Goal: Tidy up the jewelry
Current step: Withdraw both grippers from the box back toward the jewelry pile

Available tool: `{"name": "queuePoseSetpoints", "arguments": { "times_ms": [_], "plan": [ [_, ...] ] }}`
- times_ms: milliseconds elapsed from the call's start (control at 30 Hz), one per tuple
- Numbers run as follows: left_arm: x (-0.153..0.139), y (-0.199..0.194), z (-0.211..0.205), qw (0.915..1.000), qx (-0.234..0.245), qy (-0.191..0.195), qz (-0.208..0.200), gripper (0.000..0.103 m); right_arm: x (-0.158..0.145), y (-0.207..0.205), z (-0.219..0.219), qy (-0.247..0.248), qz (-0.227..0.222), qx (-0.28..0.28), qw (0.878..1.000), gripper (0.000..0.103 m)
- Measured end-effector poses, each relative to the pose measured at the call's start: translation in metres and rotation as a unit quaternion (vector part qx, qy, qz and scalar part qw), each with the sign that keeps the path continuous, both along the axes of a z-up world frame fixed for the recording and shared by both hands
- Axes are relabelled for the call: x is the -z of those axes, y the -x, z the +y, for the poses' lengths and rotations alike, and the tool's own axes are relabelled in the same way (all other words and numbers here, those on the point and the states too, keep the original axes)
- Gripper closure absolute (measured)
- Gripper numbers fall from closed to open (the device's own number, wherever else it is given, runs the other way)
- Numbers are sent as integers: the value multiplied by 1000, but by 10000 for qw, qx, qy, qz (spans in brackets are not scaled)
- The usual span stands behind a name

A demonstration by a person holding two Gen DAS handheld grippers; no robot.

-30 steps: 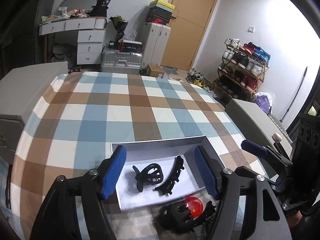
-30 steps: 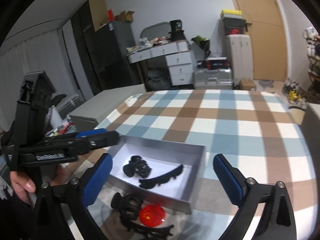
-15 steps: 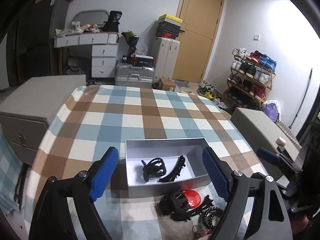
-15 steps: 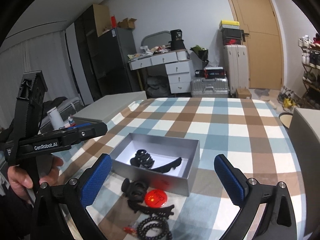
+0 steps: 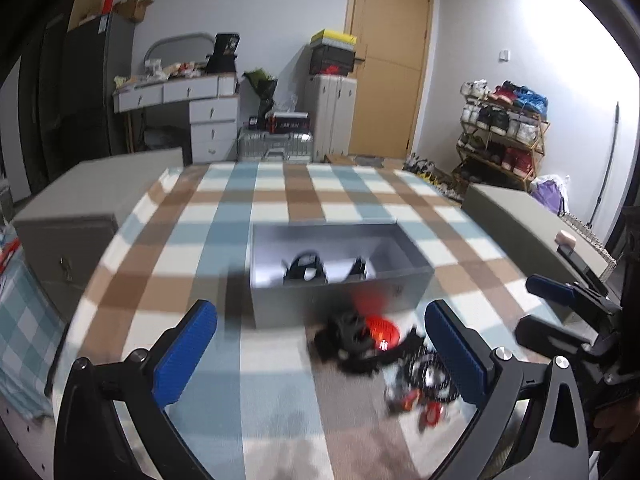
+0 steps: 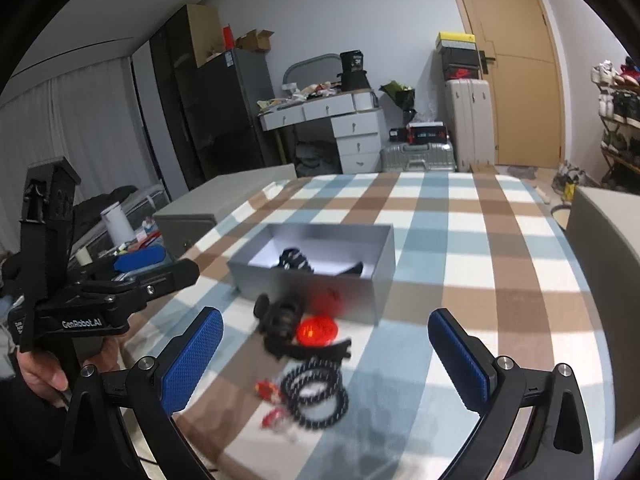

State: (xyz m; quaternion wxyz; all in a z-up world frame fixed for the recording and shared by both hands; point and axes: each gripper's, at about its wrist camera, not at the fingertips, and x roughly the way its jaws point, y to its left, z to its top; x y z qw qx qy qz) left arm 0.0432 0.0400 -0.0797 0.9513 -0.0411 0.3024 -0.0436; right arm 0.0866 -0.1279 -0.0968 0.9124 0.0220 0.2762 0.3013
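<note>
A grey open box sits mid-table with a black claw clip and a black long clip inside. In front of it lie a black claw clip, a red round piece, a black bead bracelet and small red items. My left gripper is open and empty, pulled back from the pile. My right gripper is open and empty above the bracelet.
The checked tablecloth covers the table. Grey cabinets stand at the left and right. The left gripper also shows at the left of the right wrist view; the right gripper shows at the right of the left wrist view.
Both grippers have drawn back and up from the box, so the bracelet and small red items came into view. Both stay open and empty. The current frames are blurred by motion.
</note>
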Motion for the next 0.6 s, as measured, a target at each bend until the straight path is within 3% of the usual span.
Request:
{"name": "queuePoseSetpoints", "arguments": {
  "times_ms": [333, 467, 600],
  "plan": [
    [25, 27, 6, 9984, -341, 51, 454, 2, 34, 39, 6, 369, 338, -191, 9986, 2],
    [23, 35, 7, 9978, -441, 72, 489, 2, 45, 46, 11, 382, 414, -153, 9983, 3],
    [21, 43, 9, 9978, -491, 117, 426, 2, 56, 48, 19, 258, 629, -126, 9976, 11]
  ]
}}
